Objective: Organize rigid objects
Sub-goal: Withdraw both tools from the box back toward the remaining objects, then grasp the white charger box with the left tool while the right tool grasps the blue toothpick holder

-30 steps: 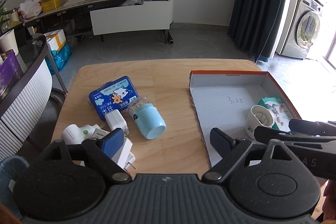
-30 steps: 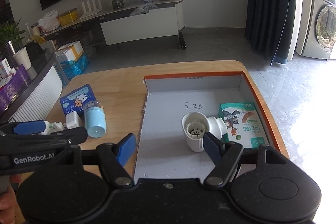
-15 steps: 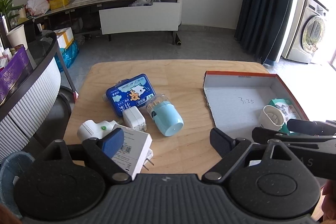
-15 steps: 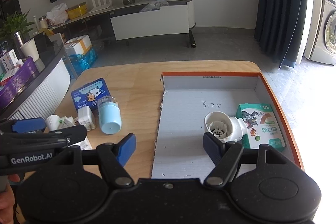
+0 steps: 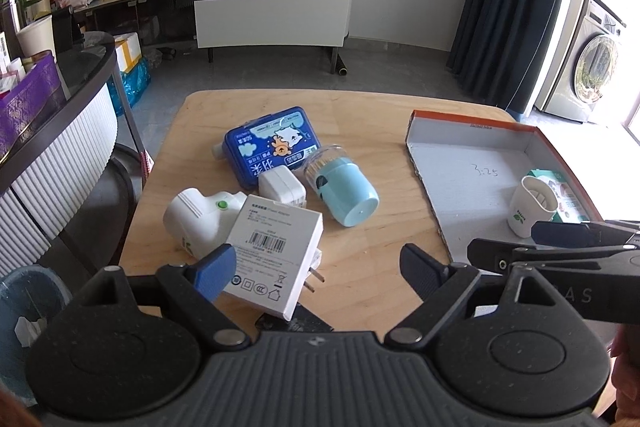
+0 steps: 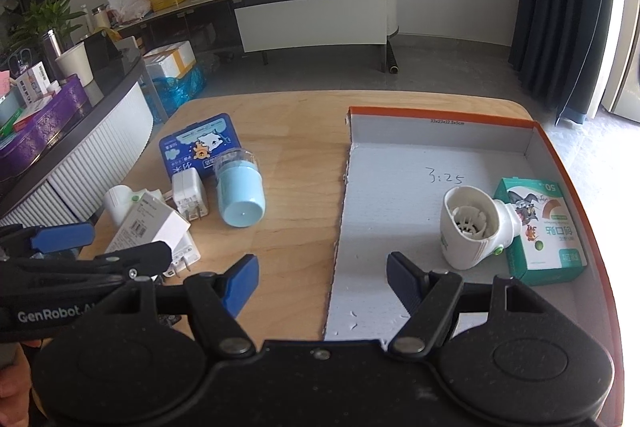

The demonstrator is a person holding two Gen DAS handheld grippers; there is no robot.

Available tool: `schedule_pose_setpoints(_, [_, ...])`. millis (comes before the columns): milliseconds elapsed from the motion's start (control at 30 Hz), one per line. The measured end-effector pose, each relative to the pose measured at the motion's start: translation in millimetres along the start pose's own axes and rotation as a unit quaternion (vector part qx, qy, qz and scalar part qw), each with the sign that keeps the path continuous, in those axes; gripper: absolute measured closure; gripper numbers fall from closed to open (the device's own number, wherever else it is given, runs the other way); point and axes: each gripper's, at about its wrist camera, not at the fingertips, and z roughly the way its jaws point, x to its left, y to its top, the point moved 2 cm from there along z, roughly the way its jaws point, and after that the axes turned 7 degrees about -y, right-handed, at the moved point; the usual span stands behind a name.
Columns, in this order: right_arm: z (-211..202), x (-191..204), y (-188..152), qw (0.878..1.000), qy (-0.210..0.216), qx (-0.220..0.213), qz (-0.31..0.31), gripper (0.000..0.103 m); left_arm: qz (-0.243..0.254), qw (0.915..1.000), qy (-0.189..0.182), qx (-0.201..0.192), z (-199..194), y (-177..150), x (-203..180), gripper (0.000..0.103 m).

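Just beyond the left gripper (image 5: 316,267), wide open, a white box (image 5: 276,247).

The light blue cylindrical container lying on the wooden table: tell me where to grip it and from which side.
Grip the light blue cylindrical container across its round blue body, from above. It lies on its side, flat base toward the camera, clear ribbed cap away; its curved flanks are exposed.

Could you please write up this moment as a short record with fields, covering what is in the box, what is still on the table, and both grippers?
Container: orange-rimmed shallow cardboard box, on the round wooden table
In box: white plastic cup-shaped device lying on its side; green bandage carton touching it
On table: dark blue cartoon tin; light blue cylinder with clear cap; white charger cube; white barcode box; white plug-in device
Left gripper: open, empty
Right gripper: open, empty
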Motion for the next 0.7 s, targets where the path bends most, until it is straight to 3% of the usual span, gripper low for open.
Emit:
schedule_pose_setpoints(267, [7, 4, -5, 1.0, 0.004, 0.008, 0.0, 0.018, -0.012, 0.9994, 0.029, 0.014, 16, -13, 36, 0.012])
schedule_pose_setpoints(500, [13, 3, -6, 1.0, 0.003, 0.012, 0.002, 0.018, -0.004, 0.9996, 0.018, 0.02, 33, -11, 42, 0.012])
schedule_pose_setpoints(700, [20, 1, -3, 1.0, -0.001, 0.012, 0.001, 0.018, 0.002, 0.9997, 0.008, 0.023, 39, -13, 38, 0.033])
